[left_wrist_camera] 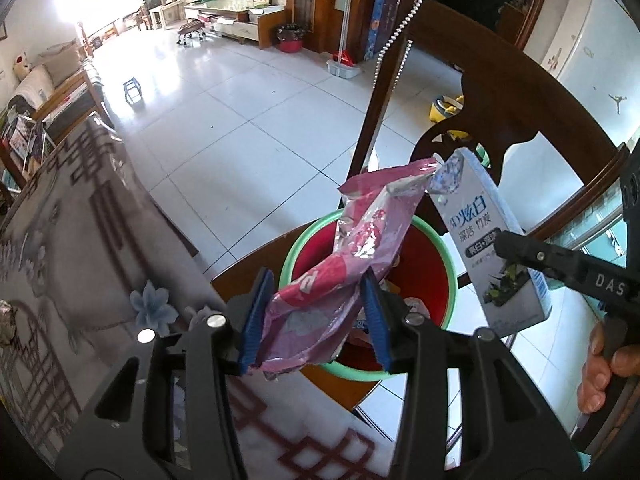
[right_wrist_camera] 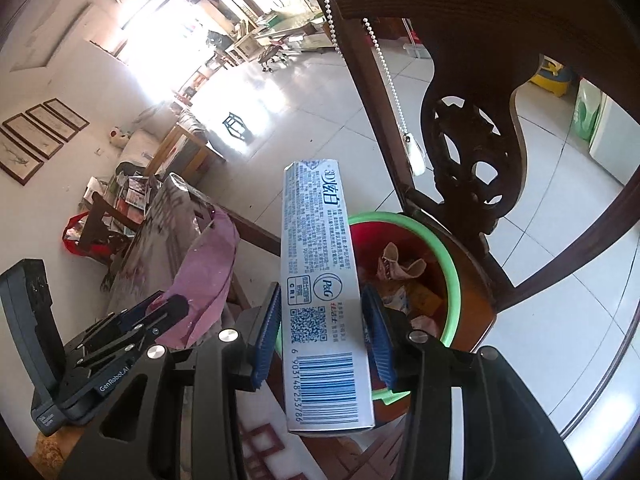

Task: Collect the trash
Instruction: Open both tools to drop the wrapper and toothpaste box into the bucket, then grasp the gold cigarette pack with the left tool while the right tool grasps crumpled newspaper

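**Inspector:** Left gripper. Condition?

**Assistant:** A crumpled pink wrapper sits between its blue pads and touches both. I cannot tell whether the pads press on it or only flank it. The wrapper juts forward from the jaws, its torn silver-lined end uppermost.

**Inspector:** Position relative to the bin?

**Assistant:** The wrapper is over the near part of the red bin, the one with the green rim. It is not inside.

**Inspector:** Right gripper?

**Assistant:** Clamped on a white toothpaste box, pads on its two long edges near the barcode end. The box points forward and away from the gripper, with its far end open. It is beside the bin's near-left rim and above it, clear of the contents.

**Inspector:** The two items?

**Assistant:** Side by side. In the left wrist view, the wrapper's upper end comes just beside the box's top corner. Contact there cannot be confirmed.

**Inspector:** Bin location and contents?

**Assistant:** It stands on the seat of a dark wooden chair, next to a table under a patterned cloth. Inside are crumpled paper and other scraps.

**Inspector:** Operator?

**Assistant:** One hand is visible on the right gripper's handle.
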Motion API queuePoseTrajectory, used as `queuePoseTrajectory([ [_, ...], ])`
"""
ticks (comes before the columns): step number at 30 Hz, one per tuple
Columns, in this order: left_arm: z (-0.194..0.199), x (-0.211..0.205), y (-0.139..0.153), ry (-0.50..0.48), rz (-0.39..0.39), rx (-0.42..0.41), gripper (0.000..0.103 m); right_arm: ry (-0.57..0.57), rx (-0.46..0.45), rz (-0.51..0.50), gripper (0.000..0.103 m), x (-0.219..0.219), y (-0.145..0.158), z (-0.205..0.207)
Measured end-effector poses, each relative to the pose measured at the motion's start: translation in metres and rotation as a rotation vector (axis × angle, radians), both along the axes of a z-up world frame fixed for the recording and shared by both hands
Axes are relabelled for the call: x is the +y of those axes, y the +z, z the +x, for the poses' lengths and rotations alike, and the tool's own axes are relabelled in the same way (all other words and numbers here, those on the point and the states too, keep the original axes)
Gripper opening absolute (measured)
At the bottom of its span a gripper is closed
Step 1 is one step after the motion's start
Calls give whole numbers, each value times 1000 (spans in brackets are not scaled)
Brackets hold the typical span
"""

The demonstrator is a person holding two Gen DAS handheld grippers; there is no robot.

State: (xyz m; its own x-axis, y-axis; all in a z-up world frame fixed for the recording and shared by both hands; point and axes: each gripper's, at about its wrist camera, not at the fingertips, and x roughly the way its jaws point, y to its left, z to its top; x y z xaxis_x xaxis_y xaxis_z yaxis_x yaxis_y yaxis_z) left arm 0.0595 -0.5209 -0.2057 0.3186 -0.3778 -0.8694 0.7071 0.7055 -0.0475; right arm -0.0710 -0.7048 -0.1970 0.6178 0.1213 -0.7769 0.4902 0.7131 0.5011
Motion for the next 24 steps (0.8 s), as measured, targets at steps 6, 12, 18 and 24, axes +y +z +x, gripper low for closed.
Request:
queuePoseTrajectory([
  [6, -1, 5, 0, 2, 4, -37, 75, -25, -8, -18, 56, -3, 3, -4],
  [12, -1, 62, 27, 112, -74, -57, 75, 3, -14, -23, 56, 13, 14, -10],
  [18, -5, 151, 52, 273, -110, -101, 75, 135, -29, -38, 56, 70, 28, 8],
  [24, -11, 254, 62, 398, -95, -147, 79, 281, -30, -33, 57, 147, 35, 33],
])
